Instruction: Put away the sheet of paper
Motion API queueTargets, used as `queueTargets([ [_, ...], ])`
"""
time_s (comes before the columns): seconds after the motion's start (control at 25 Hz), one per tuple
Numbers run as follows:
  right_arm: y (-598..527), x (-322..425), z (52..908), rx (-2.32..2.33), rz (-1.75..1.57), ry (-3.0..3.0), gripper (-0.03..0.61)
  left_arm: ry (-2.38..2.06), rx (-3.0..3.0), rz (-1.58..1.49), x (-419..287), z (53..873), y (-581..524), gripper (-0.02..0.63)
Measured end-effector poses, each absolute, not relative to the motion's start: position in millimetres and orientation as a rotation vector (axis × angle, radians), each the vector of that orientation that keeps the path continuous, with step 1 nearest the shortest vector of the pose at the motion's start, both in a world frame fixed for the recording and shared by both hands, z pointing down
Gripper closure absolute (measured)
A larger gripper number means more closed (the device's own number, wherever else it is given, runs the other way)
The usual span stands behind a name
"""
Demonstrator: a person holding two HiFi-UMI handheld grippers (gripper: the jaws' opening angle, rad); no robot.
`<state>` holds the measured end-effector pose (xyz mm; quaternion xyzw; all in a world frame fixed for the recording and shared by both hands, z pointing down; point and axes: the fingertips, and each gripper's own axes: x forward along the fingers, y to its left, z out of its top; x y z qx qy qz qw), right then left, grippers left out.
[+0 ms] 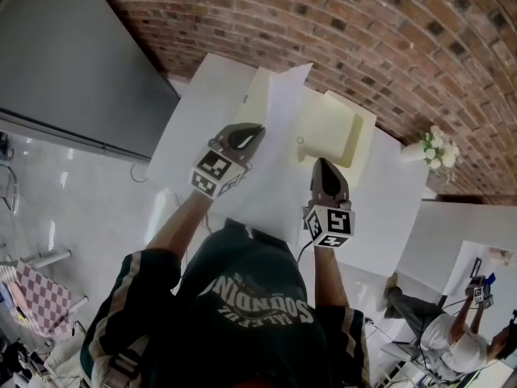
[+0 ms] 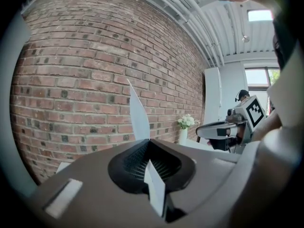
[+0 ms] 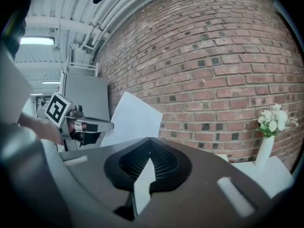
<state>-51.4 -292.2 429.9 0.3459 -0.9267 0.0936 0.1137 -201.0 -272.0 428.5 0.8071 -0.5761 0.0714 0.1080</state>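
The sheet of paper (image 1: 279,156) is held up just short of the cream folder (image 1: 333,126); left gripper (image 1: 252,133) and right gripper (image 1: 322,166) each clamp a side edge; likely light, floppy, easily creased; edge grips suit it

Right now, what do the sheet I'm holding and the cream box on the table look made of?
Sheet: thin white paper, matte; it curves between its held edges and shows a hair-thin edge. Cream box: probably card or thin plastic, matte pale yellow, with flat stiff walls; which one, the view leaves open.
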Motion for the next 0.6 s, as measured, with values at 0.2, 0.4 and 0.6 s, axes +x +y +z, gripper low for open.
queueTargets([
  [0.2, -309.3, -48.7, 434.7, 1.001, 0.291, -2.714, 0.578, -1.695, 2.364, 0.225, -199.8, 432.0, -286.4, 0.603],
  [0.4, -321.6, -43.3, 442.6, 1.003, 0.314, -2.703, 0.578, -1.68, 2.369, 0.253, -196.0, 438.6, -301.7, 0.603],
  [0.6, -332.2, -39.5, 452.6, 1.006, 0.338, -2.684, 0.578, -1.648, 2.373, 0.265, -191.2, 447.2, -317.3, 0.603],
])
